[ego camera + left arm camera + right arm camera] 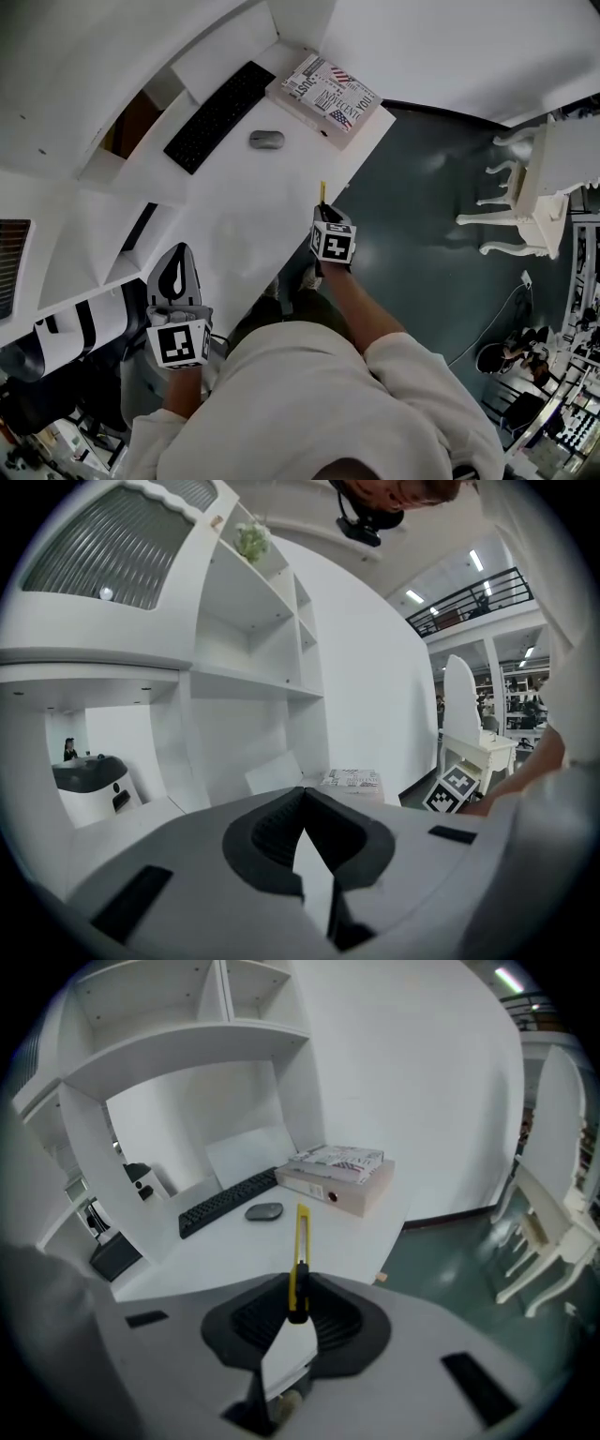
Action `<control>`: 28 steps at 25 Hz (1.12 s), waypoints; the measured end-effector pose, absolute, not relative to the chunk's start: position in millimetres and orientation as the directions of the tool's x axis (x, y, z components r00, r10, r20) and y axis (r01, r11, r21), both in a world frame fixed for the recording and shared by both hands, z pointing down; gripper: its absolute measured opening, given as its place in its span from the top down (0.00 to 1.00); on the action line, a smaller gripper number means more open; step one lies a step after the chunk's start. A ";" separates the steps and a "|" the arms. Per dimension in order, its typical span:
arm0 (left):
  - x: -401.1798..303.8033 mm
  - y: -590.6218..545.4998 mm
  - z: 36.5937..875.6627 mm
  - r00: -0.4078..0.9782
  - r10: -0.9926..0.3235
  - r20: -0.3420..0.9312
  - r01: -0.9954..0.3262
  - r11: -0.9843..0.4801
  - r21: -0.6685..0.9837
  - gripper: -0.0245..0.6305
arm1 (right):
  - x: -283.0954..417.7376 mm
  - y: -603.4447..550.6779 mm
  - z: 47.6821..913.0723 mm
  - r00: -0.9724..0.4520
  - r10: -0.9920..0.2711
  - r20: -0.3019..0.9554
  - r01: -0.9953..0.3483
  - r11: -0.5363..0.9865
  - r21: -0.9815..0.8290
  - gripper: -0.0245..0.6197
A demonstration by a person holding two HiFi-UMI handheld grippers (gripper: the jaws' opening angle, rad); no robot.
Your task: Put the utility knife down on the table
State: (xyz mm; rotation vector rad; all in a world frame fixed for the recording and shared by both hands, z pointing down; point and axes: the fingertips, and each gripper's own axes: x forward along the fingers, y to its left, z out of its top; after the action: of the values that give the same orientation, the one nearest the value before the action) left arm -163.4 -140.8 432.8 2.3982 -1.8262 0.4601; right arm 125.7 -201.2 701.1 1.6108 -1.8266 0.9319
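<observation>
Knife [301, 1241] is pinched in your R tongs [298, 1309], its yellow body running straight out along the jaws, tip over the near edge of the table [225, 1246]. L tongs [302, 803] closed, empty, well off to the side, so R is nearer.

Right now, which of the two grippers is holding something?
The right gripper: a yellow utility knife is clamped between its jaws and sticks out past them. The left gripper is shut with nothing in it.
</observation>
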 end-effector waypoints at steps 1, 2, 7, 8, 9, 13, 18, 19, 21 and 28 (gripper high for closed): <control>-164.4 -141.3 434.2 0.234 -0.925 0.298 -0.955 -0.276 -0.108 0.96 | 125.7 -200.3 708.1 -0.148 -0.609 0.779 -0.987 0.049 -0.150 0.85; -165.3 -141.9 435.8 0.230 -0.925 0.304 -0.956 -0.273 -0.107 0.96 | 125.4 -199.7 714.8 -0.147 -0.595 0.790 -0.988 0.046 -0.150 0.85; -171.9 -142.5 447.9 0.213 -0.920 0.329 -0.960 -0.259 -0.103 0.96 | 119.2 -198.5 743.7 -0.156 -0.540 0.827 -0.987 0.042 -0.158 0.86; -173.0 -143.1 449.7 0.209 -0.919 0.333 -0.961 -0.256 -0.102 0.96 | 118.4 -198.8 747.4 -0.154 -0.530 0.834 -0.987 0.042 -0.156 0.86; -173.7 -144.3 450.9 0.206 -0.918 0.338 -0.962 -0.253 -0.100 0.96 | 118.3 -199.3 751.0 -0.151 -0.520 0.841 -0.987 0.040 -0.153 0.86; -177.5 -149.2 458.7 0.191 -0.913 0.362 -0.967 -0.239 -0.093 0.96 | 117.4 -201.8 768.6 -0.145 -0.476 0.868 -0.988 0.023 -0.153 0.85; -184.4 -154.6 468.7 0.175 -0.907 0.383 -0.971 -0.223 -0.083 0.96 | 112.1 -206.5 787.5 -0.152 -0.414 0.897 -0.985 -0.011 -0.172 0.85; -186.0 -155.8 470.6 0.173 -0.906 0.386 -0.972 -0.220 -0.080 0.96 | 110.7 -207.5 790.3 -0.153 -0.402 0.903 -0.984 -0.018 -0.175 0.85; -188.7 -157.2 474.0 0.167 -0.904 0.394 -0.975 -0.212 -0.073 0.96 | 108.5 -207.9 795.1 -0.156 -0.374 0.914 -0.984 -0.026 -0.178 0.85; -191.0 -162.0 481.7 0.157 -0.900 0.406 -0.979 -0.195 -0.054 0.96 | 105.8 -208.8 808.9 -0.165 -0.288 0.943 -0.981 -0.047 -0.186 0.85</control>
State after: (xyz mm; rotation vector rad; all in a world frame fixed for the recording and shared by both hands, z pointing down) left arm -191.0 -162.0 481.7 2.2094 -1.8345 0.5205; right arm 105.8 -208.8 808.9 1.3873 -1.5222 1.2495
